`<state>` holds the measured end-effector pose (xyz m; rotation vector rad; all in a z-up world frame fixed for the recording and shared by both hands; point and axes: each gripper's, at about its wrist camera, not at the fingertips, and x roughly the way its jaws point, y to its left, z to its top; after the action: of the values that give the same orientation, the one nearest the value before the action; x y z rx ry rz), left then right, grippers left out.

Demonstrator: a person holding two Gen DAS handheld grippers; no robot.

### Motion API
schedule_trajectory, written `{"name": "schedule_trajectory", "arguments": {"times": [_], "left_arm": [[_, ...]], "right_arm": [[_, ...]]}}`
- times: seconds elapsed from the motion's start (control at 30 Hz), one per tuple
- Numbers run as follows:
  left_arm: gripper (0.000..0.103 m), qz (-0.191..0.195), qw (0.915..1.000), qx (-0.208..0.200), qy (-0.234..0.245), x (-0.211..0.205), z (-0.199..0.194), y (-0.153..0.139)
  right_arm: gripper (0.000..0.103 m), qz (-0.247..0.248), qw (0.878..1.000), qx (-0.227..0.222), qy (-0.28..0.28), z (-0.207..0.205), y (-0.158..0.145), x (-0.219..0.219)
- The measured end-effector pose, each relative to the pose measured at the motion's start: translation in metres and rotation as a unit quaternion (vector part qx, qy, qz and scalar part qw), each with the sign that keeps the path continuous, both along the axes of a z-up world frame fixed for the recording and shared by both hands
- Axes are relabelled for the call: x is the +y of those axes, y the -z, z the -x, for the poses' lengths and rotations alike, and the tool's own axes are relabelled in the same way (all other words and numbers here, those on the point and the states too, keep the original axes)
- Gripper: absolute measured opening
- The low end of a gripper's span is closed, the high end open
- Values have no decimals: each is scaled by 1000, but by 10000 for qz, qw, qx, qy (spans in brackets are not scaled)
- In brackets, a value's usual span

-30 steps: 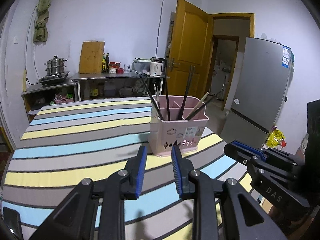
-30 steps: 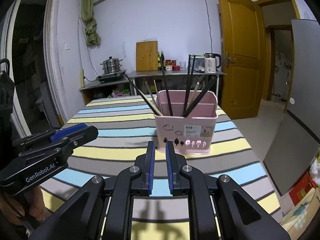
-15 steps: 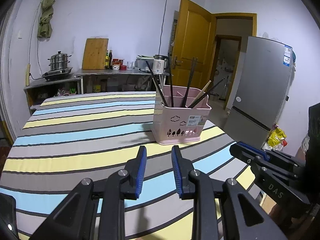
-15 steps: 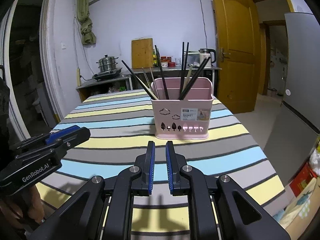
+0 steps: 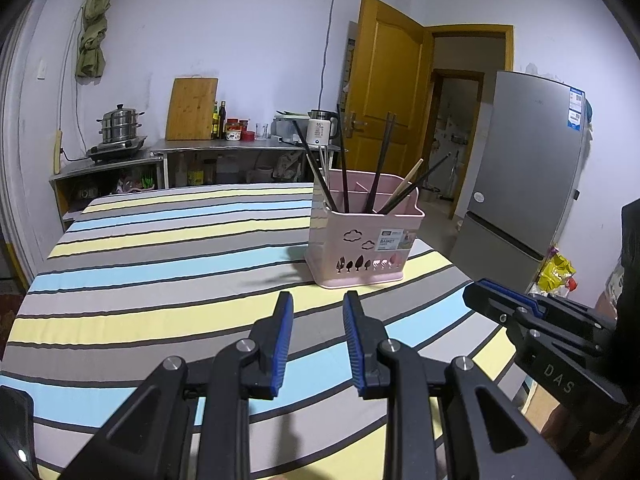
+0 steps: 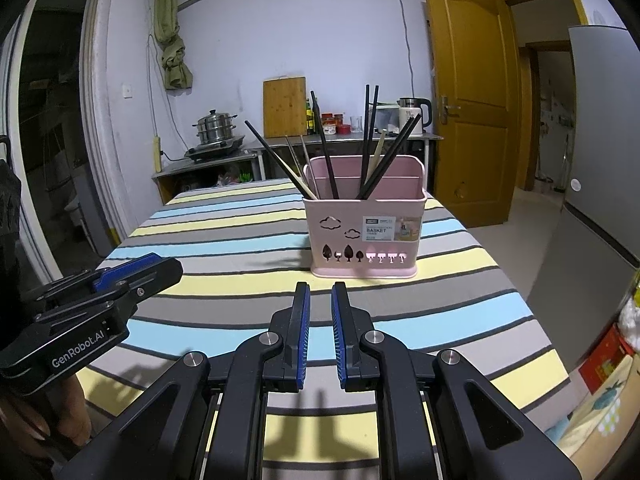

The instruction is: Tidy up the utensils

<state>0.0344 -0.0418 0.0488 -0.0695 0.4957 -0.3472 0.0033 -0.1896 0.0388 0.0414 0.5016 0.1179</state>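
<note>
Left wrist view, read from left to right: a steamer pot (image 5: pixel 119 125) sits on a low shelf by the wall, a wooden cutting board (image 5: pixel 192 109) leans upright beside it, and a striped tablecloth (image 5: pixel 160 264) covers the table in front. The left gripper (image 5: pixel 317 340) hangs over the cloth with its blue-padded fingers (image 5: pixel 280 344) set a clear gap apart and nothing between them. Beyond it, toward the right side of the table, stands a pink basket (image 5: pixel 362 246) with dark chopsticks (image 5: pixel 343 168) leaning out of its compartments. Further right come an orange door (image 5: pixel 384 92), a grey fridge (image 5: pixel 528 168), and the right gripper (image 5: pixel 486 292), seen side-on at the table's edge. Right wrist view shows the left gripper (image 6: pixel 128 270) at the left over the cloth, then the right gripper (image 6: pixel 320 332) in the middle, its fingers (image 6: pixel 301 336) nearly together with only a narrow slot between them, holding nothing. The basket (image 6: pixel 362 236) stands just ahead, well clear of both grippers, chopsticks (image 6: pixel 370 140) and a pale wooden pair (image 6: pixel 298 180) upright or tilted inside.
</note>
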Motion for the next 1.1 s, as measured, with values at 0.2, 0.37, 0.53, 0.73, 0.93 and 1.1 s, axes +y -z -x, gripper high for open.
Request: {"name": "schedule_trajectory", "arguments": {"times": [0.2, 0.37, 0.53, 0.73, 0.93, 1.1], "left_arm": [[27, -4, 10000, 0, 0, 0, 0, 0], [27, -9, 10000, -10, 2, 0, 1, 0], [27, -9, 10000, -13, 7, 0, 1, 0], [27, -13, 10000, -14, 3, 0, 1, 0], [27, -12, 10000, -16, 5, 0, 2, 0], [27, -15, 10000, -20, 4, 0, 2, 0]], "right_arm": [[11, -1, 10000, -2, -6, 0, 0, 1], [11, 1, 10000, -5, -10, 1, 0, 2], [11, 8, 10000, -11, -20, 2, -1, 3], [11, 11, 10000, -7, -17, 4, -1, 4], [11, 22, 10000, -9, -17, 4, -1, 4], [11, 24, 10000, -5, -18, 4, -1, 4]]}}
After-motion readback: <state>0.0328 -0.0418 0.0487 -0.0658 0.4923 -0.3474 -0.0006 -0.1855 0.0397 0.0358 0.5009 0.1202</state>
